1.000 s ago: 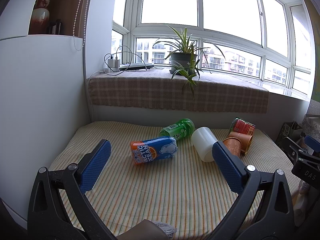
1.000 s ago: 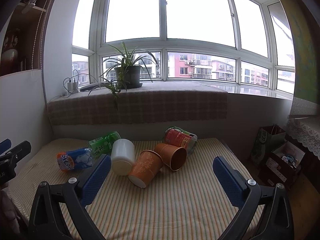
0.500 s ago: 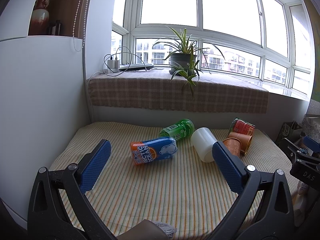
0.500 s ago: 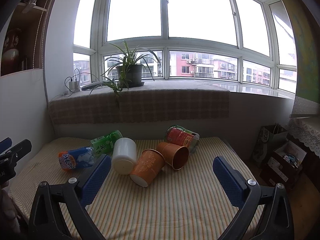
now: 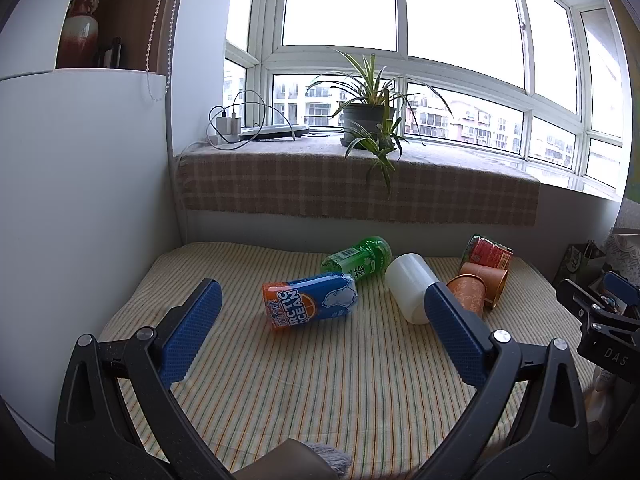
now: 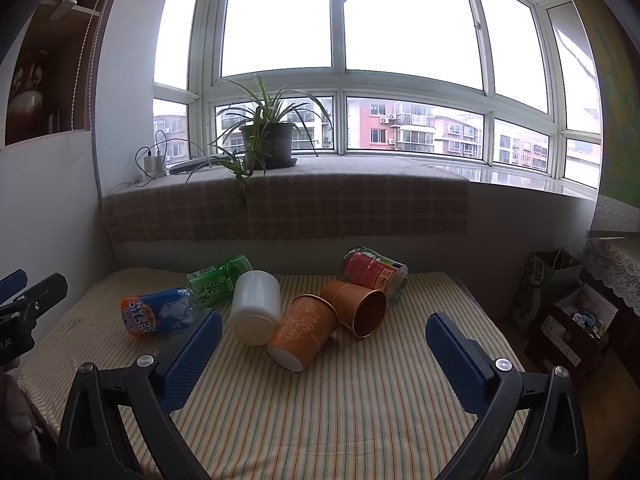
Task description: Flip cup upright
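**Jaws apart, all cups lying down**

Both jaws are standing wide apart, holding nothing. Right gripper [image 6: 324,356] is creeping nearer since a second ago; patterned orange cup [image 6: 304,330] is lying centre frame on striped cloth [image 6: 360,412], untouched. Left gripper [image 5: 320,336] is idling.

The left gripper [image 5: 320,324] has black plastic arms with triangular cut-outs, silver screws [image 5: 501,336] at the joints and blue textured pads [image 5: 188,340]. The right gripper [image 6: 322,344] has the same build; white letters "DAS" [image 5: 615,353] mark its black side.
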Demonstrator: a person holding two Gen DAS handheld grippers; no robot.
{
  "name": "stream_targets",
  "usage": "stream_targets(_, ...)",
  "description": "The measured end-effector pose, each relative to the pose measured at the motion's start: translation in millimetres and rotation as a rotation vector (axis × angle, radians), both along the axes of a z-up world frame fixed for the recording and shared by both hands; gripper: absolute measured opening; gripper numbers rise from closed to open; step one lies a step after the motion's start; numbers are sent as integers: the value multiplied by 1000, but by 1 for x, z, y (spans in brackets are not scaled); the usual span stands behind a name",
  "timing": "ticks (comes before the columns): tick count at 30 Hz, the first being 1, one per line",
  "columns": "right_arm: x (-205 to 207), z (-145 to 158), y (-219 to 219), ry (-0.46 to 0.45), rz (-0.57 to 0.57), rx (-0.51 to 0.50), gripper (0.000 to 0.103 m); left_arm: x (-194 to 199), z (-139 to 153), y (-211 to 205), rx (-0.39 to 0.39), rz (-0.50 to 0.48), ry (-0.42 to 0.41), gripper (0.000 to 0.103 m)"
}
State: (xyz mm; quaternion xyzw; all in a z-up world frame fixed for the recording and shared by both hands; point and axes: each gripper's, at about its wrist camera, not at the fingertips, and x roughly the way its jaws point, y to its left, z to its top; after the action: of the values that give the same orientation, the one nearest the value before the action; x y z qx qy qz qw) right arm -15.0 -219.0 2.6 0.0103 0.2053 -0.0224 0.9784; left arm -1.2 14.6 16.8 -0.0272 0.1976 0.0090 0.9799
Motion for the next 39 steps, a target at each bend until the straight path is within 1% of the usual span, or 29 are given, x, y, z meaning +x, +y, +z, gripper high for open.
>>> stream_targets(4,5,-2,3,10,12,-7,103,3,1,3,0,4,8,103)
stream_targets(10,15,-2,10,19,53,-24,103,14,-10,5,10,12,17,103)
stream_targets(15,35,-6,23,24,151,-66,103,21,-18,12,18,14,31,103)
stream_targets(20,62,-8,35,31,272,-128,103,29,-30,20,26,11,73,103)
stream_targets(24,90,-10,48,58,394,-229,103,33,-37,26,33,16,89,103)
stream_targets(27,110,-12,63,73,493,-332,103,35,-41,33,31,27,97,103)
stream_targets(30,128,-16,81,91,592,-459,103,38,-44,40,27,36,106,103)
stream_targets(34,157,-21,101,148,721,-565,101,40,-47,49,19,37,121,103)
stream_targets(38,184,-32,123,202,816,-675,101,42,-51,55,17,37,139,103)
stream_targets(39,190,-36,128,213,835,-706,100,42,-52,57,17,38,142,103)
